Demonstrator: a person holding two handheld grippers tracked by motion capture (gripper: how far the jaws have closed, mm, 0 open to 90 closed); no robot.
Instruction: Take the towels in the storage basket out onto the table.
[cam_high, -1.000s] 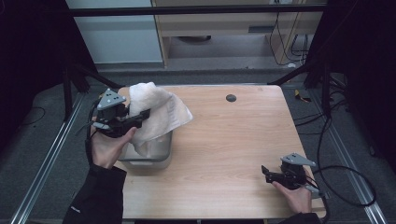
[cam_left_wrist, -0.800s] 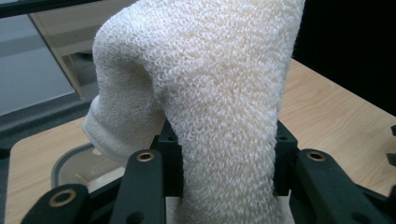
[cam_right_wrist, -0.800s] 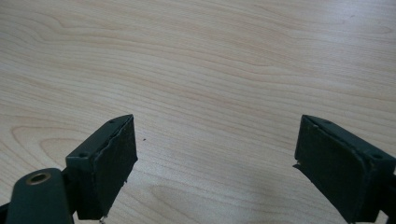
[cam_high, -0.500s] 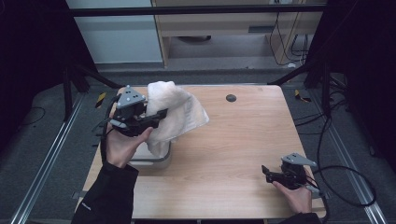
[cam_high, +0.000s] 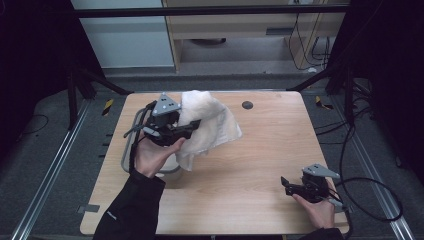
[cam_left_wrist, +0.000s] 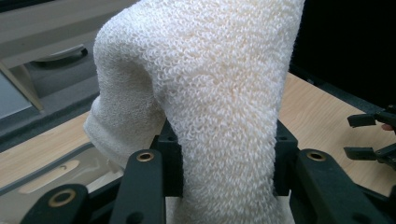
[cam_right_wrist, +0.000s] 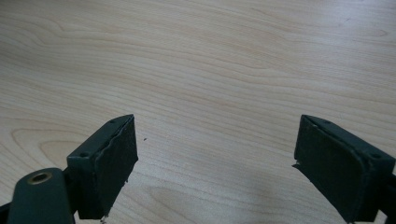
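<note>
A cream terry towel (cam_high: 207, 125) hangs bunched above the left half of the wooden table (cam_high: 265, 150). My left gripper (cam_high: 192, 126) is shut on it, lifted off the table. In the left gripper view the towel (cam_left_wrist: 210, 93) rises thick between the two black jaws, which press on it from both sides. My right gripper (cam_high: 286, 184) rests near the table's front right corner, open. In the right gripper view its pads (cam_right_wrist: 109, 158) stand wide apart over bare wood with nothing between them.
A grey metal tray (cam_high: 131, 152) lies at the table's left edge, partly under the left hand and towel. A small dark round disc (cam_high: 247, 105) sits near the far edge. Metal rails run along both sides of the table.
My left hand has carried the towel to the right, away from over the tray toward the table's middle. The right gripper has stayed where it was.
</note>
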